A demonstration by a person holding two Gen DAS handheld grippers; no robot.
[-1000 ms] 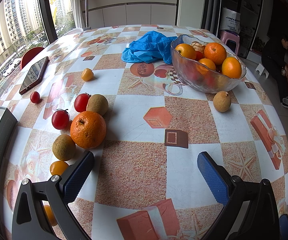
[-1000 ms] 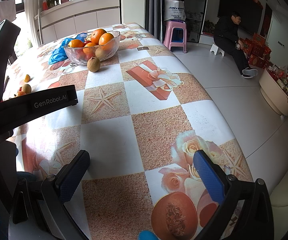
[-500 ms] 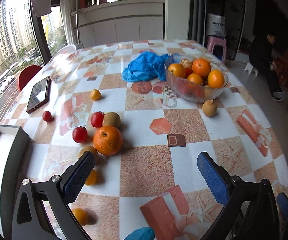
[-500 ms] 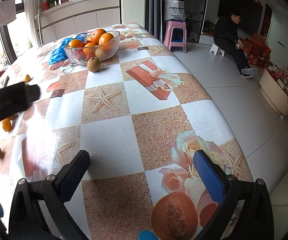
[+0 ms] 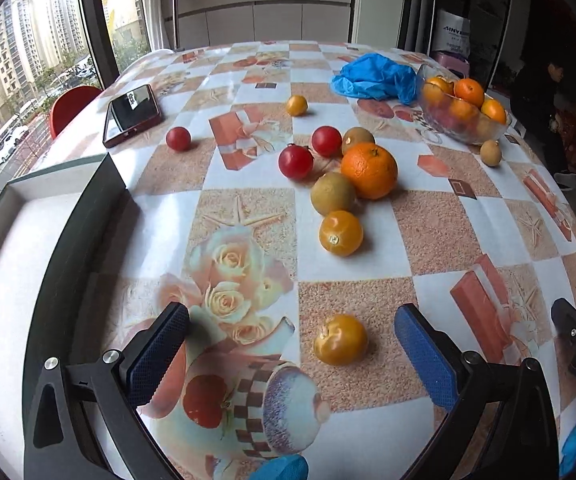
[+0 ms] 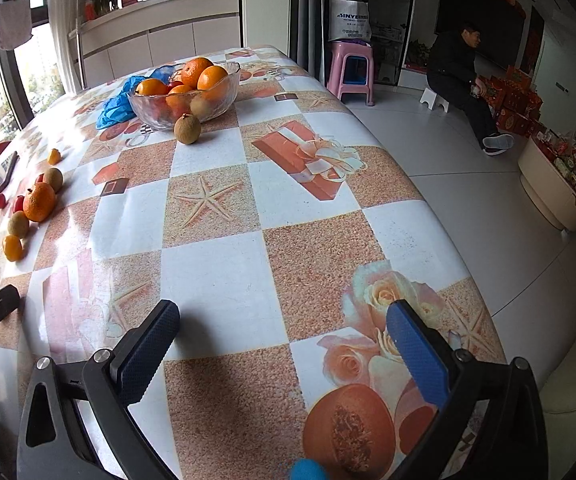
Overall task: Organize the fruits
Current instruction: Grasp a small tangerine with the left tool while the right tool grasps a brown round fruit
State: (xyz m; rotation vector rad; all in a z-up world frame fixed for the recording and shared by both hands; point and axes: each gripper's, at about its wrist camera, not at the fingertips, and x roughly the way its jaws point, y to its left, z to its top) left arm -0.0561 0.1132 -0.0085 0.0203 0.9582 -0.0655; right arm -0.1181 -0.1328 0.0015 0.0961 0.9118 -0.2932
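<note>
My left gripper (image 5: pixel 288 344) is open and empty above the table, with a small yellow-orange fruit (image 5: pixel 340 339) lying between its fingers. Beyond it lie another small orange fruit (image 5: pixel 341 233), a brown kiwi (image 5: pixel 333 193), a large orange (image 5: pixel 369 170), three red tomatoes (image 5: pixel 296 161) and a second kiwi (image 5: pixel 358 139). The glass bowl (image 5: pixel 432 116) of oranges stands at the far right; it also shows in the right wrist view (image 6: pixel 224 98). A kiwi (image 6: pixel 187 129) lies beside the bowl. My right gripper (image 6: pixel 284 344) is open and empty over bare tablecloth.
A phone (image 5: pixel 132 114) lies at the far left. A blue plastic bag (image 5: pixel 374 80) lies behind the bowl. A dark-framed tray (image 5: pixel 40 216) stands at the left. The table's right edge drops to the floor, where a person (image 6: pixel 460 76) sits by a pink stool (image 6: pixel 350 70).
My left gripper has pulled back and swung left; the loose fruits now lie further ahead and a small orange fruit sits between its fingers. The right gripper has stayed put.
</note>
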